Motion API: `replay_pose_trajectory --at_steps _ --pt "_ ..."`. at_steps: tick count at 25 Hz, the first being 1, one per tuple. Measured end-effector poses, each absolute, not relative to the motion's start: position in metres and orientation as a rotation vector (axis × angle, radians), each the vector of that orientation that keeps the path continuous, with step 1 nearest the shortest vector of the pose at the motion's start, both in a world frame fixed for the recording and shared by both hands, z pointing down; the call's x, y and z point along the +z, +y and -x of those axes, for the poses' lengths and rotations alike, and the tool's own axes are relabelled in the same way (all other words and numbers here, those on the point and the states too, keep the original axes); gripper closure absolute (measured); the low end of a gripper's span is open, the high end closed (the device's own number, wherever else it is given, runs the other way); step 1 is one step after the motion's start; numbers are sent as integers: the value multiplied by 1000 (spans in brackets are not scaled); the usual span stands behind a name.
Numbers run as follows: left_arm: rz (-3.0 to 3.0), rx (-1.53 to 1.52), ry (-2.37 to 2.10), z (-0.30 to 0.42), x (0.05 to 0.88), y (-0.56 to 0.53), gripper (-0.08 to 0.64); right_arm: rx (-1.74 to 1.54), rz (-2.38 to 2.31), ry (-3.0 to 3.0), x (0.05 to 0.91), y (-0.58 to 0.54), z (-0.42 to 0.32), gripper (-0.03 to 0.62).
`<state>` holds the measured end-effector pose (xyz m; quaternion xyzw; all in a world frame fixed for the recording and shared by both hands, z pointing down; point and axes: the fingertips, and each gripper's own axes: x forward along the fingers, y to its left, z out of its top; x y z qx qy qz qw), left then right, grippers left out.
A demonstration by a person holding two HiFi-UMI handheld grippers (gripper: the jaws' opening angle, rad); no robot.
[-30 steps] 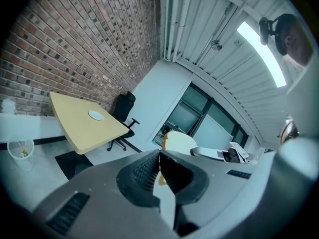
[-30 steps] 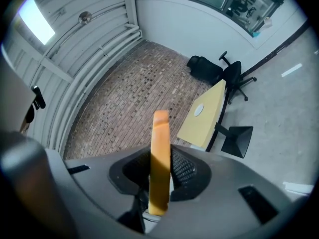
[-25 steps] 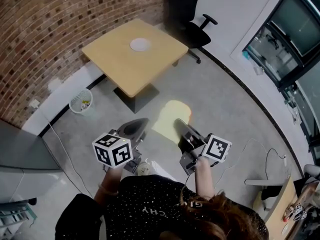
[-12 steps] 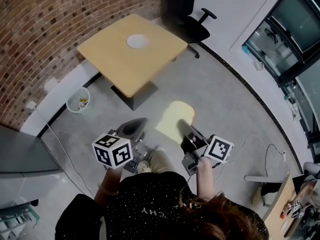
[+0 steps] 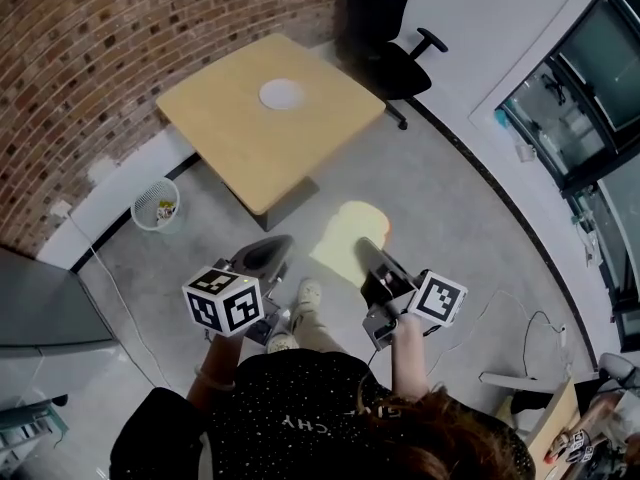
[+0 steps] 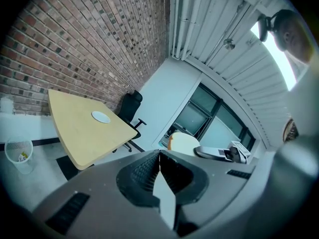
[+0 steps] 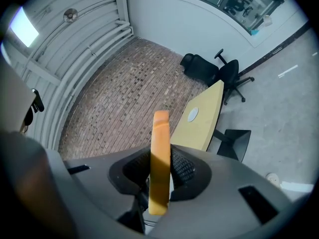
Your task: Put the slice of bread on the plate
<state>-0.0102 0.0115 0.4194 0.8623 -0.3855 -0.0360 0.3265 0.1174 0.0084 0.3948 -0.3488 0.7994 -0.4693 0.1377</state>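
Head view: right gripper [image 5: 363, 247] level, fingers [image 5: 374, 260] around bread [image 5: 344, 232]

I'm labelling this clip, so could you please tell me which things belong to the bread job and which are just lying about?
Job: slice of bread, clamped in the right gripper; white plate; yellow table bearing it.
Lying about: black office chair; wastebasket; left gripper, shut and empty.

black speckled top [image 5: 290, 400], black-white marker cubes [image 5: 224, 301]
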Motion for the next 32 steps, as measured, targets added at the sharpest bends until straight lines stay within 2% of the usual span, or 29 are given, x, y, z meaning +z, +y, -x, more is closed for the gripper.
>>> replay_pose_trajectory --at_steps 21,32 --pt "-2219 -156 -1157 -21 403 -162 548 -1368 865 2410 380 -178 -150 500" --pt "-2185 -156 -1206 -44 421 -181 548 -1401 833 2410 399 -208 -174 500"
